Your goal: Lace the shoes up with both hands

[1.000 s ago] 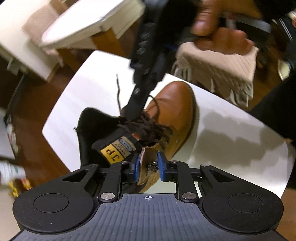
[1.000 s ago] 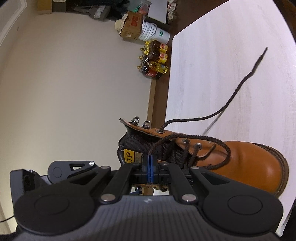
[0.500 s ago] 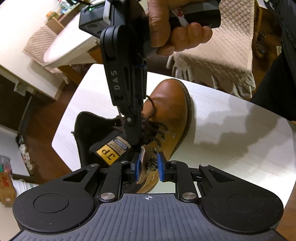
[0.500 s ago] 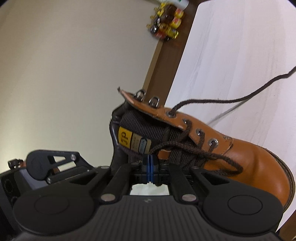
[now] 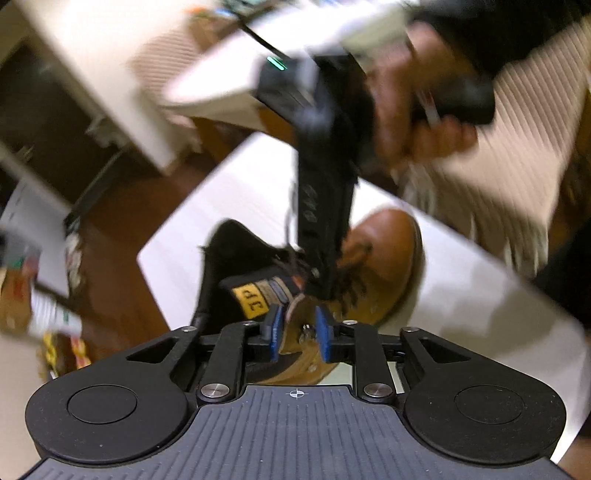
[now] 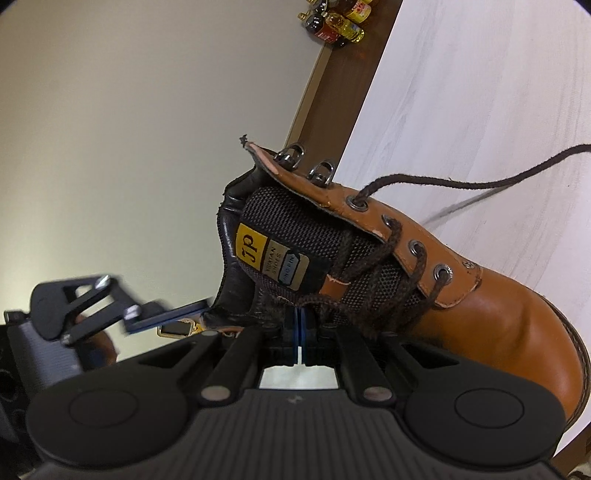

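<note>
Bottles (image 6: 334, 22) beyond table (image 6: 480, 92), boot (image 6: 498, 317) nearby

The left wrist view is heavily smeared by motion: the hand (image 5: 417, 107) and everything behind the boot (image 5: 384, 251) streak, and fine detail there can perhaps only be guessed. The right wrist view is sharp, warmly and evenly lit, with soft sheen on the boot's toe, a faint lace (image 6: 461, 182) shadow beside it, and fisheye bending at the edges.
</note>
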Demonstrator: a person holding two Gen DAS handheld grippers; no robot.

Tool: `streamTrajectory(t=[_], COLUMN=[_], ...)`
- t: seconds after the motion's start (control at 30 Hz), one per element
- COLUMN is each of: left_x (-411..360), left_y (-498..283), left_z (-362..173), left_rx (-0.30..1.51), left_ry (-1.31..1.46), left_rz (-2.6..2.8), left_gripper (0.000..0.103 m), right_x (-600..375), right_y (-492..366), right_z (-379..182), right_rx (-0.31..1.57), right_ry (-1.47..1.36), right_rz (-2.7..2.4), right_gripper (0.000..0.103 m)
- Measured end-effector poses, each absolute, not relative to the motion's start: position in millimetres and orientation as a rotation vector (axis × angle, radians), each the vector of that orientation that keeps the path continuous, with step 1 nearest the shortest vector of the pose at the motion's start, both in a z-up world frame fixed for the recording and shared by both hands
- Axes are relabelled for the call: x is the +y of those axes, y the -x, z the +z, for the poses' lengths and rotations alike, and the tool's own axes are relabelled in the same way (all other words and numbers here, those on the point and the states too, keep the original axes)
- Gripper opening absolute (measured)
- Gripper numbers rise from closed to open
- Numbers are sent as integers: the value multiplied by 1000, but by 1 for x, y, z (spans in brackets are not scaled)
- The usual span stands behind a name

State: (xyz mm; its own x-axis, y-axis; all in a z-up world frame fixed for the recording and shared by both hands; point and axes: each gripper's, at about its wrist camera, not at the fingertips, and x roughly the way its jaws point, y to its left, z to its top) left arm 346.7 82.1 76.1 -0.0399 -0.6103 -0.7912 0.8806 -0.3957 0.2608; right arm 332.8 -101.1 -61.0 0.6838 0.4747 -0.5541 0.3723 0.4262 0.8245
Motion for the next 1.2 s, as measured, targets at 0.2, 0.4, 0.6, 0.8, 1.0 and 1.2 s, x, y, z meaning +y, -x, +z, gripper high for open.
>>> streamTrajectory(t=[0.2,0.4,0.6,0.8,1.0,1.2], left_x=[74,55,52,60,128,207], left_y=[-350,-350,-352,-349,-343,-319], left_z=[43,17,8,14,15,3], left_rx=[715,836,874,870,951,1106], left_ry=[-896,-778,-722,-672,-769,-841], left_rz=[-1529,-1400,-1330,-1301,-1134,-877], left_gripper=[17,8,6,2,2,2], right_x=[-98,-95,-91,-101,-114,-130], right_y=[-330,-328,-330,-332,-294,-253], right_z=[-64,-65,-66,-67,-44,-38], right_rx=[861,871,885,884,788,759], right_ry=[-1183,-1178,-1172,-1189,-1191,-1148], right_rz=[81,85,89,86,15,-93], right_gripper=[2,2,3,6,7,7])
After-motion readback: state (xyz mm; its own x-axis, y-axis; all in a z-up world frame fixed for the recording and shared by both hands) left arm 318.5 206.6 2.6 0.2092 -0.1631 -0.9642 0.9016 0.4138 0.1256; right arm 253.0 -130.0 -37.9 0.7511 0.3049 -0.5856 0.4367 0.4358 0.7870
